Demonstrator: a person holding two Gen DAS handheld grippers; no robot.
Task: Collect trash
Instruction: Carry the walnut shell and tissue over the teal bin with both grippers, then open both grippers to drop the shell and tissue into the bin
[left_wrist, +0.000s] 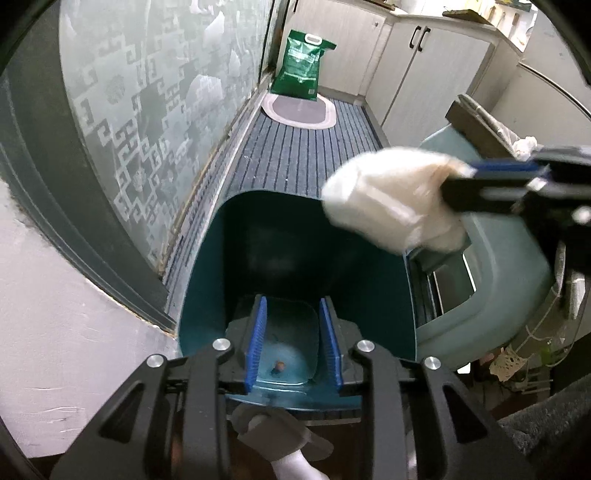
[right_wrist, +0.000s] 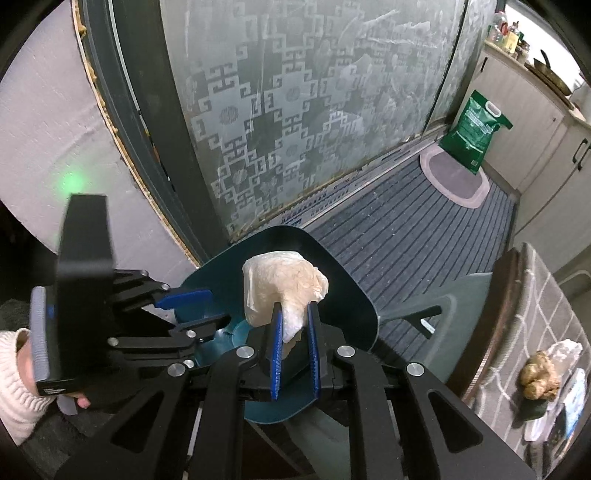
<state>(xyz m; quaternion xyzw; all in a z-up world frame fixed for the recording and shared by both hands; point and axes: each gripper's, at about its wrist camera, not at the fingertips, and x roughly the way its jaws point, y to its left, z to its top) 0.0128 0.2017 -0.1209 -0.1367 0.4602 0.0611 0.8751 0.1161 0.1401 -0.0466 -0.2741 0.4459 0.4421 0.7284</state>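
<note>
A teal trash bin (left_wrist: 295, 236) stands open on the striped floor mat; its rim also shows in the right wrist view (right_wrist: 347, 280). My left gripper (left_wrist: 293, 334) has its jaws apart just inside the bin's near rim, with nothing between the pads. It shows from the side in the right wrist view (right_wrist: 192, 310). My right gripper (right_wrist: 295, 343) is shut on a crumpled white tissue wad (right_wrist: 282, 284) and holds it above the bin's mouth. In the left wrist view the wad (left_wrist: 391, 199) hangs over the bin's right rim. A small brown scrap (left_wrist: 279, 366) lies on the bin's bottom.
A grey-green plastic stool (left_wrist: 498, 280) stands right of the bin. A frosted glass sliding door (right_wrist: 295, 110) runs along the left. A green sack (left_wrist: 301, 66) and a small oval rug (left_wrist: 299, 110) lie at the far end by white cabinets (left_wrist: 424, 74). A ginger root (right_wrist: 539, 374) lies on a tiled surface at right.
</note>
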